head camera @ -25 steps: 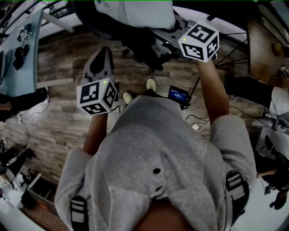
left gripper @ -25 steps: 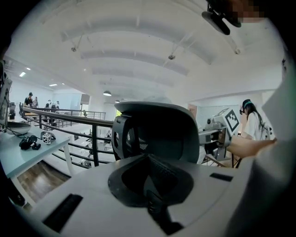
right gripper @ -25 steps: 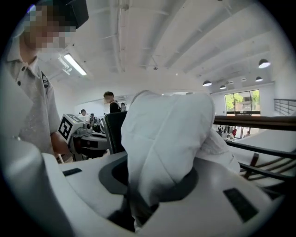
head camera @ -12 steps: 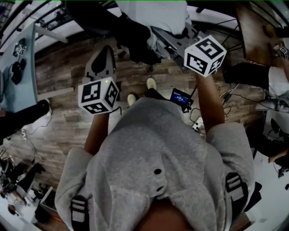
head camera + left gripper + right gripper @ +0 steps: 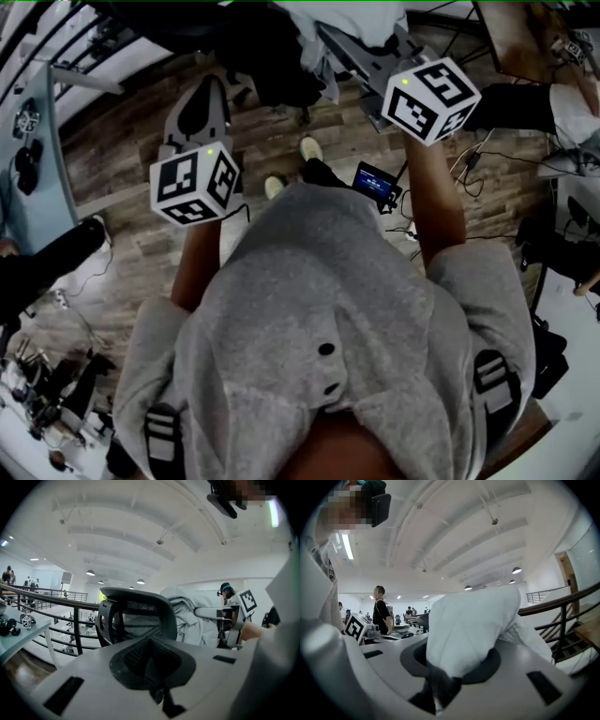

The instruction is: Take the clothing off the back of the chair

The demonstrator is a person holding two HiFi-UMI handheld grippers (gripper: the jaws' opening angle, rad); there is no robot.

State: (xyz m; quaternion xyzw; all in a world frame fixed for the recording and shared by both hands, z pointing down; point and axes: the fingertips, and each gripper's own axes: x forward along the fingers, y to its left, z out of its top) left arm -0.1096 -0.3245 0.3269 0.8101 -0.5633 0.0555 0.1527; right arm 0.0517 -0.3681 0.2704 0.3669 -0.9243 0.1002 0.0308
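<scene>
The white clothing (image 5: 352,17) hangs bunched at the top of the head view, over the black mesh chair (image 5: 267,66). My right gripper (image 5: 336,49) is shut on a fold of it, and in the right gripper view the white cloth (image 5: 473,630) fills the space between the jaws of the right gripper (image 5: 457,665). My left gripper (image 5: 208,92) is held left of the chair, shut and holding nothing. In the left gripper view, the left gripper (image 5: 151,644) points at the chair back (image 5: 138,616), with the clothing (image 5: 190,618) draped beside it.
Wood-plank floor (image 5: 122,159) lies below. A glass desk (image 5: 33,141) and railing (image 5: 51,609) stand to the left. Cables and a small screen device (image 5: 375,183) lie by the person's feet. Another person's dark legs (image 5: 516,103) are at the right, and bystanders (image 5: 380,609) stand far off.
The right gripper has drawn up and to the right with the white clothing in it. The left gripper has shifted slightly left. The chair has slid toward the top edge of the head view.
</scene>
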